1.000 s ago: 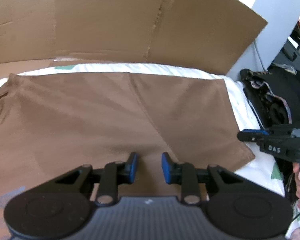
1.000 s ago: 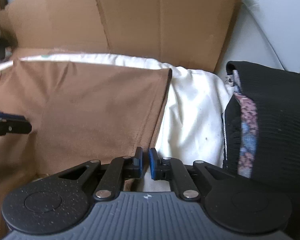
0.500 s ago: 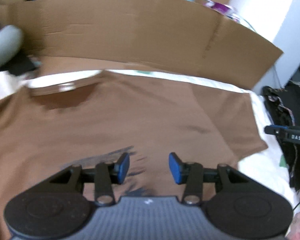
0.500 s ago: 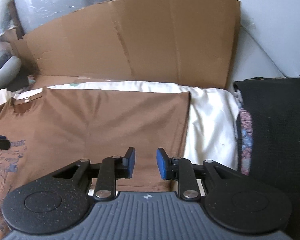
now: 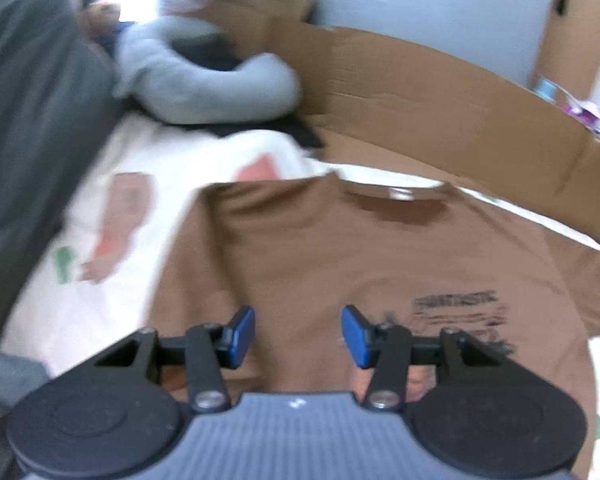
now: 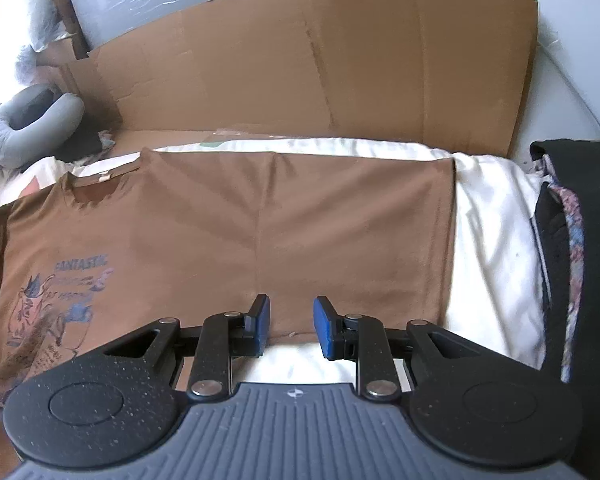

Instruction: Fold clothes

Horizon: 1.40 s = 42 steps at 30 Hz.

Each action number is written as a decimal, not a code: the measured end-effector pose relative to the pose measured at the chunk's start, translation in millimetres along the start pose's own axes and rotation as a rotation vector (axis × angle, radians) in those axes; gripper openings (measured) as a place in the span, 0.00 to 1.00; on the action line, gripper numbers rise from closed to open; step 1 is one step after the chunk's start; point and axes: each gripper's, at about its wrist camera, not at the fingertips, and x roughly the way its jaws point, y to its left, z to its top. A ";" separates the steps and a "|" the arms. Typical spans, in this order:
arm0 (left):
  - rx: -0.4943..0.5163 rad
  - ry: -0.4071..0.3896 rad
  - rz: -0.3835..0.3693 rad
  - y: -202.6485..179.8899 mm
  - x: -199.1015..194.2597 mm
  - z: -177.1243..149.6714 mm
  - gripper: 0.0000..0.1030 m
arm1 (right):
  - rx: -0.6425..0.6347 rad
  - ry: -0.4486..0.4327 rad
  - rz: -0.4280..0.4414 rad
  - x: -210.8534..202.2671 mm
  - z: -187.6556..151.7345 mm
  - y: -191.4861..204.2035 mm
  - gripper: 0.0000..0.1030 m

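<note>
A brown T-shirt (image 6: pixel 228 232) with a dark "FANTASTIC" print lies flat on a white sheet, its right side folded over with a straight edge. In the left wrist view the same T-shirt (image 5: pixel 340 256) shows its collar and left shoulder, blurred. My left gripper (image 5: pixel 298 334) hovers open over the shirt's left chest, holding nothing. My right gripper (image 6: pixel 290 330) is open above the near edge of the folded part, with nothing between its blue pads.
A cardboard sheet (image 6: pixel 320 68) stands behind the bed. A grey neck pillow (image 5: pixel 204 76) lies at the far left. Dark folded clothes (image 6: pixel 580 248) are stacked at the right. The white printed sheet (image 5: pixel 112 216) shows left of the shirt.
Both grippers went from nearly shut at the shirt's right side to open, and pulled back. The left gripper swung left toward the collar and left shoulder. The shirt's right part lies folded.
</note>
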 end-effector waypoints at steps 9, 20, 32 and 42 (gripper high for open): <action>-0.022 -0.008 0.050 44.1 -4.0 -20.5 0.50 | -0.050 0.052 0.035 0.2 -15.4 25.0 0.30; -0.108 -0.041 0.037 64.7 36.9 -48.8 0.49 | -0.119 0.137 0.074 -9.2 -37.6 48.7 0.30; -0.212 -0.044 -0.023 106.4 35.4 -32.0 0.04 | -0.213 0.168 0.184 3.1 -42.0 99.9 0.30; -0.130 -0.067 0.091 142.9 14.5 22.7 0.04 | -0.264 0.207 0.209 16.2 -55.0 119.5 0.30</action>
